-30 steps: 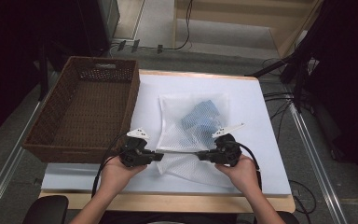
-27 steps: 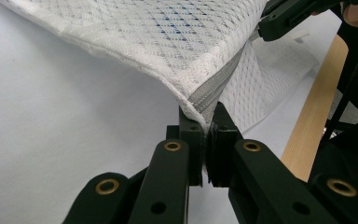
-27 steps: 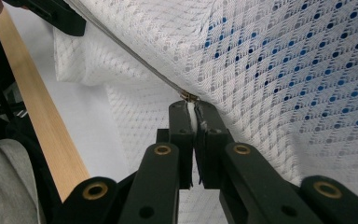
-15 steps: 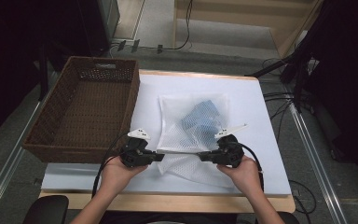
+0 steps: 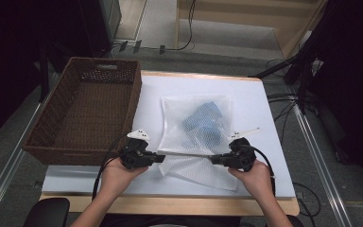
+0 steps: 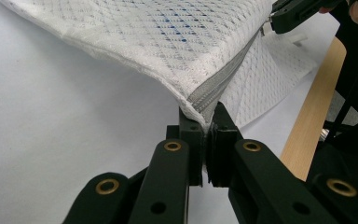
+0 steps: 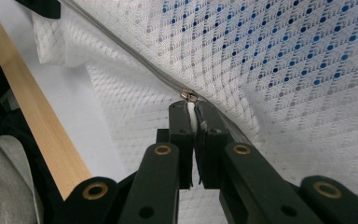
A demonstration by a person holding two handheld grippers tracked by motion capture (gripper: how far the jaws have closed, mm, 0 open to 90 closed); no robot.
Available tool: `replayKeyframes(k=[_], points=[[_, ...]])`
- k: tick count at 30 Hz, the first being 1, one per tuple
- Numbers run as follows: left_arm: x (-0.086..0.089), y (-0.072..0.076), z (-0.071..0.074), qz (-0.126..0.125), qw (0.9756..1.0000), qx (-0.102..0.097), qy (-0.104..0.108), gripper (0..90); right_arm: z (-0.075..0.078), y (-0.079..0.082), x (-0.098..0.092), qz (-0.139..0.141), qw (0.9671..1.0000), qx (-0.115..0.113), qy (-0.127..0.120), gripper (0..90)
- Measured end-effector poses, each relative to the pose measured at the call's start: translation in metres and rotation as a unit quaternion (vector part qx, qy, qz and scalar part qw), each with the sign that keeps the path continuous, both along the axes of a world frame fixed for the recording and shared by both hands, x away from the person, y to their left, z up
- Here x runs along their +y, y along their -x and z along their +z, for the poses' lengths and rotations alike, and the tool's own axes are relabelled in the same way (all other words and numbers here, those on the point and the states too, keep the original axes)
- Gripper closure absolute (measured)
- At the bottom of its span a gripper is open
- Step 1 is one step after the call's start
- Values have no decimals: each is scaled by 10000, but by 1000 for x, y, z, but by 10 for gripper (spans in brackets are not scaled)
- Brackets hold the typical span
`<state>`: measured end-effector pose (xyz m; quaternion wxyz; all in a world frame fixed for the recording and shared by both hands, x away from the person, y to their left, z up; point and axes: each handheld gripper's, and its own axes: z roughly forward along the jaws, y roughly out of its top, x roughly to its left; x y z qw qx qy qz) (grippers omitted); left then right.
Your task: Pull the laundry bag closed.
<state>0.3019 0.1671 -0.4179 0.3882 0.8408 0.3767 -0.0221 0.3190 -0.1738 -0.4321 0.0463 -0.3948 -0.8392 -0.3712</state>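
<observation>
White mesh bag (image 5: 196,132): left claw (image 6: 208,127) and right claw (image 7: 195,112) both clamp its zipper edge.

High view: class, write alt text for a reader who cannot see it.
Two hand-held grippers, left and right, pinch a white mesh bag by its zipper edge, stretched between them on a white table. A brown wicker basket sits left.

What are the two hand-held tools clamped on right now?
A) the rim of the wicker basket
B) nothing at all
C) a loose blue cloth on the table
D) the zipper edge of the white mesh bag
D: the left tool and the right tool each pinch the zipper edge of the white mesh laundry bag, stretched taut between them.
</observation>
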Motion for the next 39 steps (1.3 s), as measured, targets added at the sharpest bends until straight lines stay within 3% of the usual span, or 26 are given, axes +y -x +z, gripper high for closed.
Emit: replayKeyframes(k=[16,27,39], points=[[-2,1,-1,-36,10000,27,5,877,2,-1,-5,-49,10000,-4,-4,885],[-2,2,-2,-42,10000,62,9,877,-1,0,-25,-267,9996,19,57,886],[-3,2,-2,-58,10000,69,9,877,0,-1,-27,-292,9996,54,19,886]])
